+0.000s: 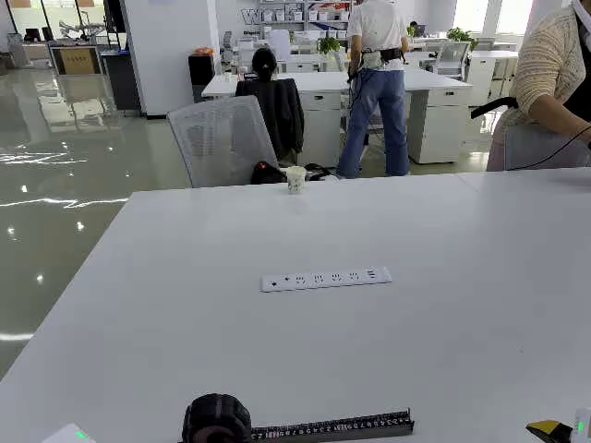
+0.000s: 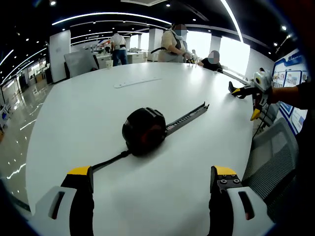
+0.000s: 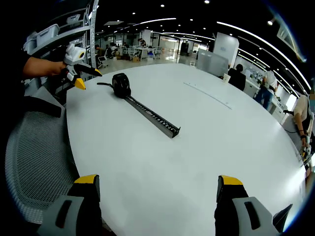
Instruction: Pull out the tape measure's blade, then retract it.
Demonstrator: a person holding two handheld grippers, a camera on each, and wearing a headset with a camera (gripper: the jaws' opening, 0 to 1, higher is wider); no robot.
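Observation:
A black round tape measure (image 2: pixel 143 131) lies on the white table (image 2: pixel 147 98), near its front edge. Its dark blade (image 2: pixel 188 116) is drawn out a short way and lies flat, ending in a hook. A thin strap trails from the case towards my left gripper. In the head view the case (image 1: pixel 216 418) and blade (image 1: pixel 332 427) sit at the bottom edge. My left gripper (image 2: pixel 153 189) is open, a little short of the case. My right gripper (image 3: pixel 156 192) is open too, well back from the blade's hook end (image 3: pixel 173 131). Neither holds anything.
A white power strip (image 1: pixel 325 279) lies mid-table and a paper cup (image 1: pixel 295 179) stands at the far edge. Behind the table stand a grey mesh chair (image 1: pixel 222 138) and several people at desks. One person (image 1: pixel 554 83) is at the right.

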